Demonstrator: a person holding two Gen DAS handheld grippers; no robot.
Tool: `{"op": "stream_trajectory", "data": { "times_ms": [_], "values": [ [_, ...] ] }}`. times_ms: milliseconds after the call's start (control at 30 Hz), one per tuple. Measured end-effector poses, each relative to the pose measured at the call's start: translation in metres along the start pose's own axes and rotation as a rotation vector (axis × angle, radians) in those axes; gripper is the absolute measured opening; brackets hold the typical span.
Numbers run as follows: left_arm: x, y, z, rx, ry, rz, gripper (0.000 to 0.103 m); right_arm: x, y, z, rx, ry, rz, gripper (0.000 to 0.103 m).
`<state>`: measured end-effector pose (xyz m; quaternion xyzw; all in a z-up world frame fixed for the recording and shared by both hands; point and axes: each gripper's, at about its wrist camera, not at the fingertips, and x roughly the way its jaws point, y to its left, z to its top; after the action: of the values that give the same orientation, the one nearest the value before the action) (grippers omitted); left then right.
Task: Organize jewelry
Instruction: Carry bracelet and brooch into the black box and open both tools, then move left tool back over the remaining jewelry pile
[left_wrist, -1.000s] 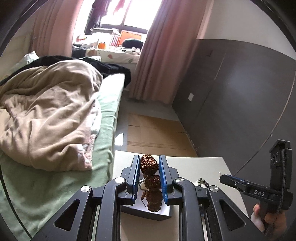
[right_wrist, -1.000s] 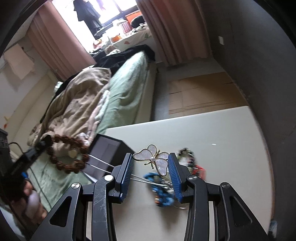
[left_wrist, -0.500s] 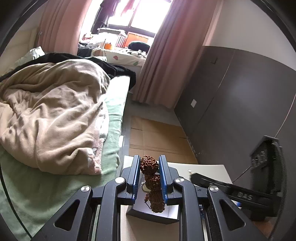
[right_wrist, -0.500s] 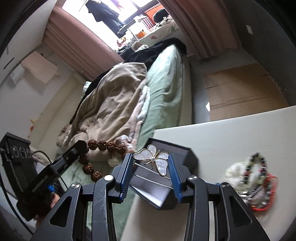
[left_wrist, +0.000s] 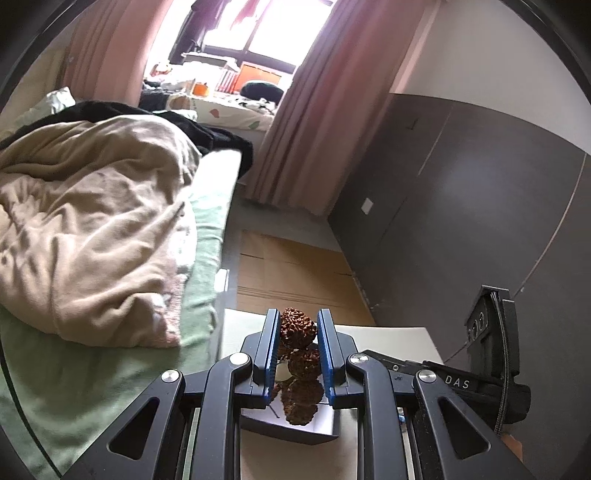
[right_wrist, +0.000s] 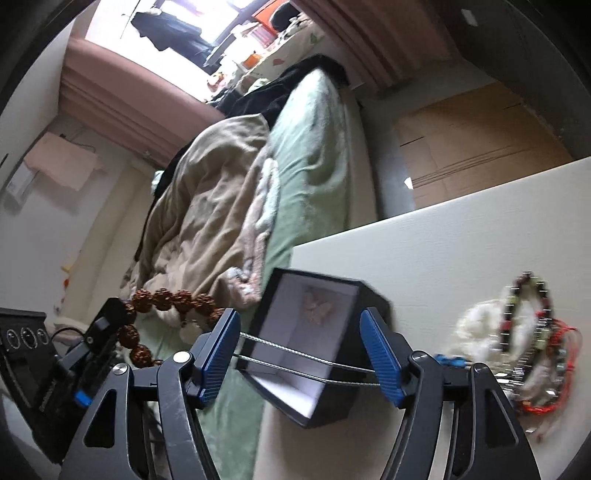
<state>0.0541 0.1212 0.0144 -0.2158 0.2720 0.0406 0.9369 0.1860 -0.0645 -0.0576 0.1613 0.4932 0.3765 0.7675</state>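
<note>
Butterfly pendant (right_wrist: 313, 309), clamped in right claw (right_wrist: 306, 354) half a sec ago, now lies inside the one black box (right_wrist: 325, 354) on desk (right_wrist: 461, 258), just beyond the claw, whose jaws have just been opening & stand released, box between them. Left claw (left_wrist: 297, 341) grips one brown bead bracelet (left_wrist: 297, 328) above box; jewelry heap (right_wrist: 524, 343) at right

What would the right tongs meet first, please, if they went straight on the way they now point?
Most likely the open black box with a white lining, straight ahead between the spread right tongs; depth is hard to judge.
</note>
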Motion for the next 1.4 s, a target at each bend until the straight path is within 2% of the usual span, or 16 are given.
{"op": "stream_trajectory", "data": {
  "times_ms": [300, 433, 467, 567, 600, 633, 667, 700, 733, 1000, 1400],
  "values": [
    [0.028, -0.022, -0.007, 0.003, 0.046, -0.072, 0.021, -0.037, -0.03, 0.0, 0.046, -0.032, -0.057, 0.068],
    [0.046, -0.027, -0.01, 0.036, 0.061, -0.007, 0.022, -0.051, -0.038, 0.002, 0.058, -0.05, -0.066, 0.068],
    [0.056, -0.027, -0.011, 0.045, 0.086, 0.029, 0.022, -0.054, -0.04, 0.003, 0.056, -0.052, -0.071, 0.068],
    [0.068, -0.02, -0.015, 0.025, 0.131, 0.054, 0.022, -0.058, -0.042, 0.005, 0.051, -0.05, -0.076, 0.068],
    [0.07, -0.016, -0.015, 0.009, 0.135, 0.052, 0.028, -0.06, -0.043, 0.005, 0.05, -0.05, -0.077, 0.068],
    [0.07, -0.013, -0.014, -0.003, 0.134, 0.056, 0.045, -0.062, -0.044, 0.005, 0.05, -0.05, -0.078, 0.068],
    [0.069, -0.011, -0.014, -0.012, 0.129, 0.059, 0.056, -0.063, -0.045, 0.006, 0.05, -0.052, -0.08, 0.068],
    [0.066, -0.008, -0.013, -0.03, 0.107, 0.055, 0.072, -0.065, -0.046, 0.006, 0.05, -0.054, -0.081, 0.068],
    [0.063, -0.007, -0.012, -0.04, 0.089, 0.047, 0.078, -0.066, -0.047, 0.006, 0.049, -0.055, -0.084, 0.068],
    [0.059, -0.008, -0.009, -0.054, 0.089, 0.019, 0.078, -0.072, -0.053, 0.003, 0.033, -0.045, -0.116, 0.068],
    [0.047, -0.042, -0.028, 0.031, 0.122, -0.051, 0.078, -0.103, -0.071, -0.012, 0.054, -0.074, -0.188, 0.068]
  ]
}}
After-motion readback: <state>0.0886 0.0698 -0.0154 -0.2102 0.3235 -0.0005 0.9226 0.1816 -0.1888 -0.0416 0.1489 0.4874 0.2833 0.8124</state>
